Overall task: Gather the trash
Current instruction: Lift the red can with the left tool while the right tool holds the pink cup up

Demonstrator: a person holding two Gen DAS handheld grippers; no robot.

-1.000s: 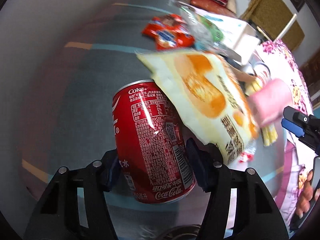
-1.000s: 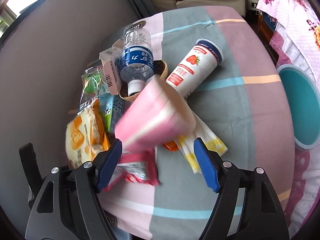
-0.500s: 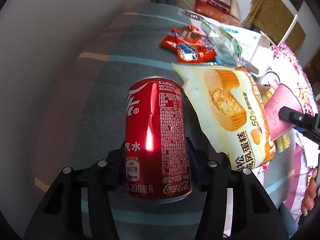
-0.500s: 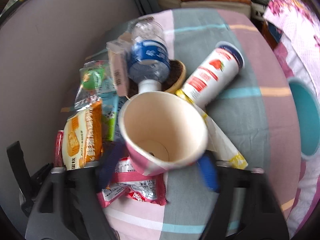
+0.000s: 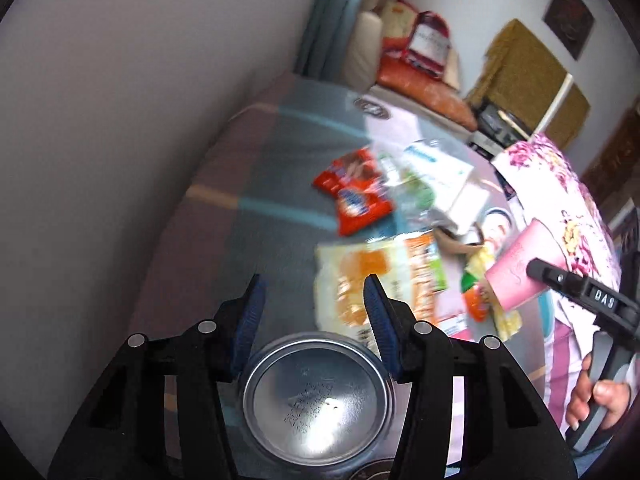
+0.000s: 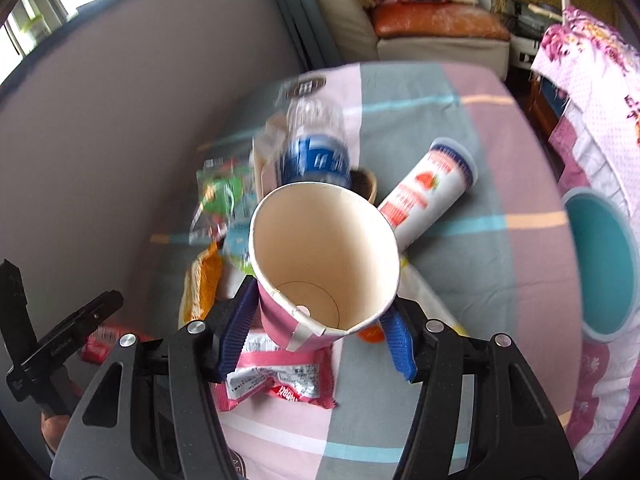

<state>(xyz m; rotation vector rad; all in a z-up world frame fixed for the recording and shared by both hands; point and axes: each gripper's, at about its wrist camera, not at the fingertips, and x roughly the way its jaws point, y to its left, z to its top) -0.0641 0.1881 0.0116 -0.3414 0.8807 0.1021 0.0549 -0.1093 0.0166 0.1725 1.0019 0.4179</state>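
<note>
My left gripper (image 5: 312, 296) is shut on a red cola can; only its silver end (image 5: 318, 400) shows, low between the jaws and close to the camera. My right gripper (image 6: 320, 316) is shut on a pink paper cup (image 6: 324, 264), tilted so I look into its open mouth; the cup also shows in the left wrist view (image 5: 520, 272). Both are held above a table with a striped cloth (image 6: 460, 168) littered with trash.
On the table lie a yellow cake bag (image 5: 372, 280), a red snack wrapper (image 5: 352, 196), a water bottle (image 6: 316, 148), a strawberry tube (image 6: 428, 196) and a pink wrapper (image 6: 280, 376). A teal bin (image 6: 604, 272) stands right of the table.
The left gripper has tipped the can until its end faces the camera. The right gripper has lifted and turned the pink cup mouth-on.
</note>
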